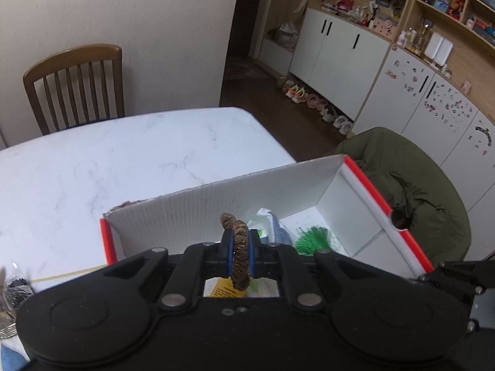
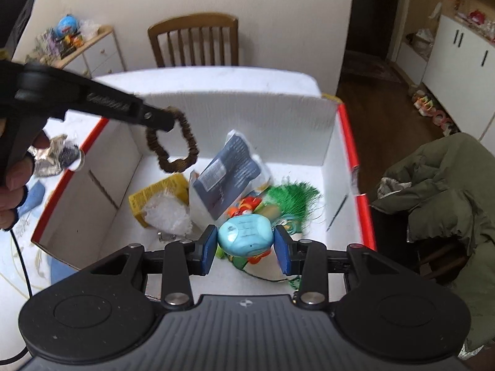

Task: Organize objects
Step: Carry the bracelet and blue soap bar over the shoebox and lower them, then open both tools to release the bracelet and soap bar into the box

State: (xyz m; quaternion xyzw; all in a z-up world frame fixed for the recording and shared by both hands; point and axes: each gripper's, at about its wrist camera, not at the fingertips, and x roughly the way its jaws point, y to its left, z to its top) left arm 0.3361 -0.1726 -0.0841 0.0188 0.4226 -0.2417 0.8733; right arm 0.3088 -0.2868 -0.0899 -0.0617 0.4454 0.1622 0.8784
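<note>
While I hold a hand-held gripper in each hand, both hang over an open white box (image 2: 173, 102) with red edges that sits on a white marble counter (image 1: 108, 160). My left hand-held gripper (image 1: 240, 249) pinches a brown fabric scrunchie (image 2: 173, 142) between its blue pads (image 1: 228, 252); the loop dangles above the box, near its left wall, touching nothing below. My left hand (image 2: 14, 182) grips the handle outside that wall. My right hand-held gripper (image 2: 244, 247) stands spread, one blue pad on either side of a pale blue egg-shaped item (image 2: 246, 238); I cannot tell whether the pads touch it. Inside the box, a yellow packet (image 2: 161, 193) lies toward the left wall, a dark blue pouch (image 2: 230, 176) leans at the middle, and a green tassel (image 2: 295, 198) lies toward the right wall, just beyond the blue item. Left of the box, a clear bag of dark bits (image 1: 15, 287) rests on the counter. Behind the box stands a wooden chair (image 2: 193, 41); to its right, an olive coat (image 2: 439, 185) is draped over a seat.
</note>
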